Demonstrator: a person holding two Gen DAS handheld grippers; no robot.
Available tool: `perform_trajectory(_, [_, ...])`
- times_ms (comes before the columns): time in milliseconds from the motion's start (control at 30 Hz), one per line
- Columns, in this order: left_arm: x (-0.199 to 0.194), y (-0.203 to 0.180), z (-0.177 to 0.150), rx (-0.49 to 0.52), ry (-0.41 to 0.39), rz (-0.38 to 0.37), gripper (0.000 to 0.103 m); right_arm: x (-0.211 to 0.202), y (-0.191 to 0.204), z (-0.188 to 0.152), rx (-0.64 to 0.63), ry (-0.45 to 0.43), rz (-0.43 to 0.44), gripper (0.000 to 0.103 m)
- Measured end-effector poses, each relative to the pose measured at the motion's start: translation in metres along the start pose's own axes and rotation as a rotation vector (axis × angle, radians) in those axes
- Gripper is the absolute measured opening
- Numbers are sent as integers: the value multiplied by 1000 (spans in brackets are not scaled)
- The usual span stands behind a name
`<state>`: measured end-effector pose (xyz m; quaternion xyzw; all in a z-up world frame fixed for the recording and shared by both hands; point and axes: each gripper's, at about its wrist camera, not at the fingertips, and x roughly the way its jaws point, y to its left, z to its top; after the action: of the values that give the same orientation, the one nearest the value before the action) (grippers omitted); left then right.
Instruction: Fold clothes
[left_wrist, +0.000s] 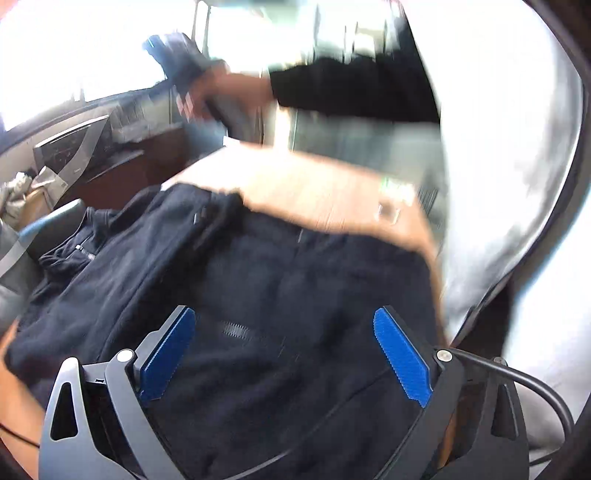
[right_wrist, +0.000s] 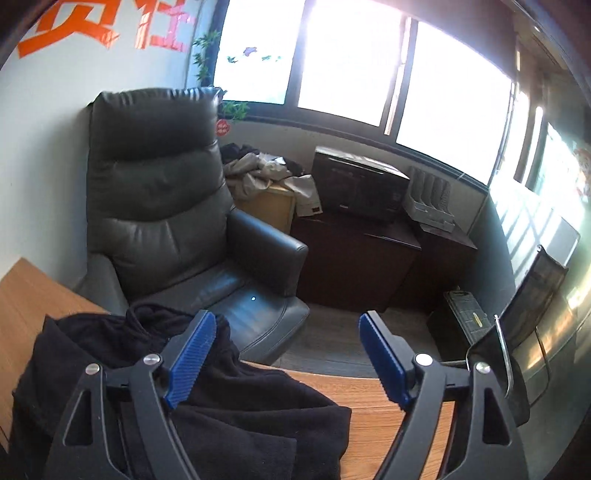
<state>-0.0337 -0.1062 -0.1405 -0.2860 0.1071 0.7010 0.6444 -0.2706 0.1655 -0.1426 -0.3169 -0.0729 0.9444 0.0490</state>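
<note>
A dark navy fleece jacket (left_wrist: 258, 280) with a zip collar lies folded on the wooden table (left_wrist: 325, 192). My left gripper (left_wrist: 284, 325) hovers just above it, open, blue pads wide apart with only the cloth beneath them. In the right wrist view the same jacket (right_wrist: 229, 398) lies bunched at the table's (right_wrist: 373, 402) near left part. My right gripper (right_wrist: 286, 328) is open above the table edge, lifted clear of the jacket, nothing between its pads. The left wrist view, which is blurred, shows a person's hand and black sleeve (left_wrist: 351, 88) holding the right gripper high at the back.
A dark leather armchair (right_wrist: 166, 206) stands just beyond the table. Behind it are a low dark cabinet (right_wrist: 369, 258) with a printer (right_wrist: 358, 184), a small cabinet with a pile of light clothes (right_wrist: 269, 173), windows, and a black case (right_wrist: 461, 325) on the floor.
</note>
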Motion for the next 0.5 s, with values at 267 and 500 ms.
perform_trajectory(267, [-39, 34, 8, -163, -141, -161, 103, 27, 11, -88, 31, 143, 27, 84])
perform_trajectory(500, [25, -7, -49, -11, 417, -259, 103, 12, -42, -76, 59, 123, -95, 83])
